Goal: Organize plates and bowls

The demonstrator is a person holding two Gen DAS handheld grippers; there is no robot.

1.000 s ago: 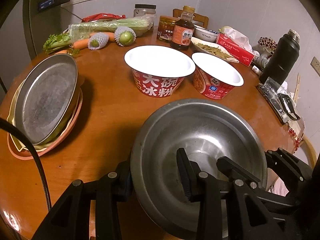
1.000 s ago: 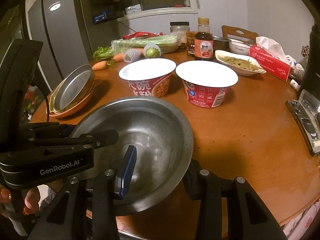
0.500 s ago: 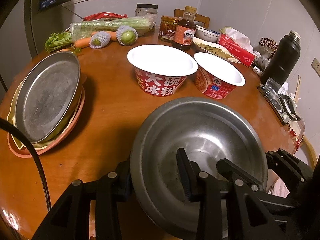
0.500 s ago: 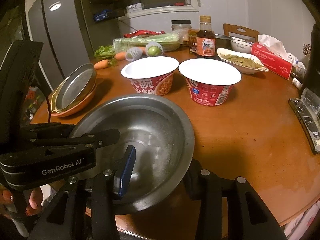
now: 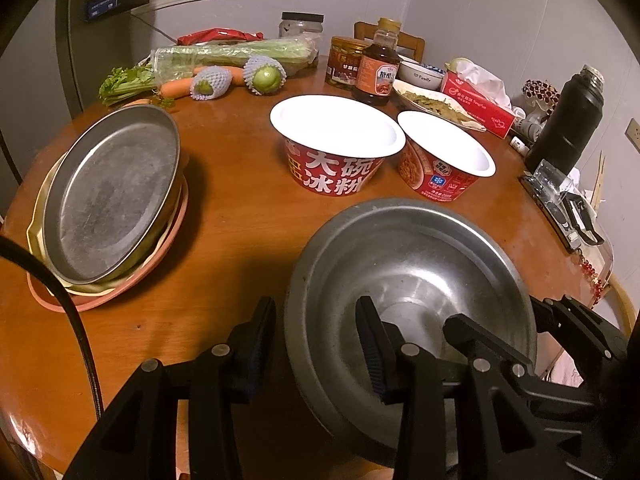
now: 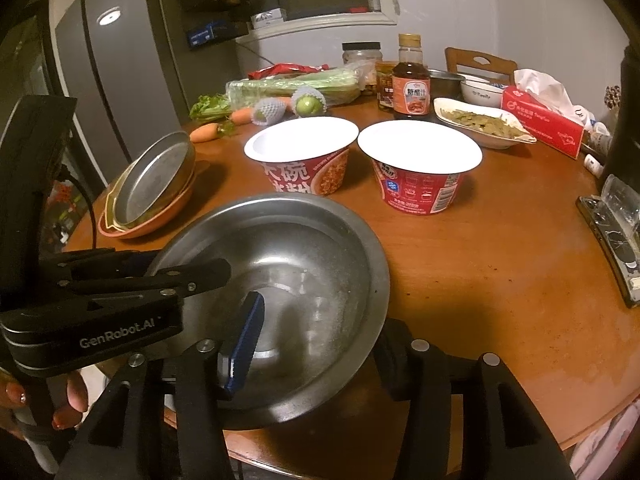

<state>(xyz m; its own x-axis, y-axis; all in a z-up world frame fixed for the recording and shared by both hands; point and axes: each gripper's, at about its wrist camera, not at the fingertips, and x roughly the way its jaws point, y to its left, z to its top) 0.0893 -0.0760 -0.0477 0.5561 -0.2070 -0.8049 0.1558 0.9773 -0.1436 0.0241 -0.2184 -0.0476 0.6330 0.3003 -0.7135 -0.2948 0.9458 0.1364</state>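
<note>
Presently, left gripper (image 5: 316, 344): low over table edge, fingers straddling near rim of steel bowl (image 5: 412, 272), clamped.
Right gripper (image 6: 320, 344): alongside, gripped opposite rim (blue pad inside).
Bowl: near edge of wooden table (image 6: 500, 240), tilted.

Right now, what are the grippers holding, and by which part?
Both straddle the large round steel bowl at its near rim: left gripper on the left side, right gripper on the right, one finger inside each.
</note>
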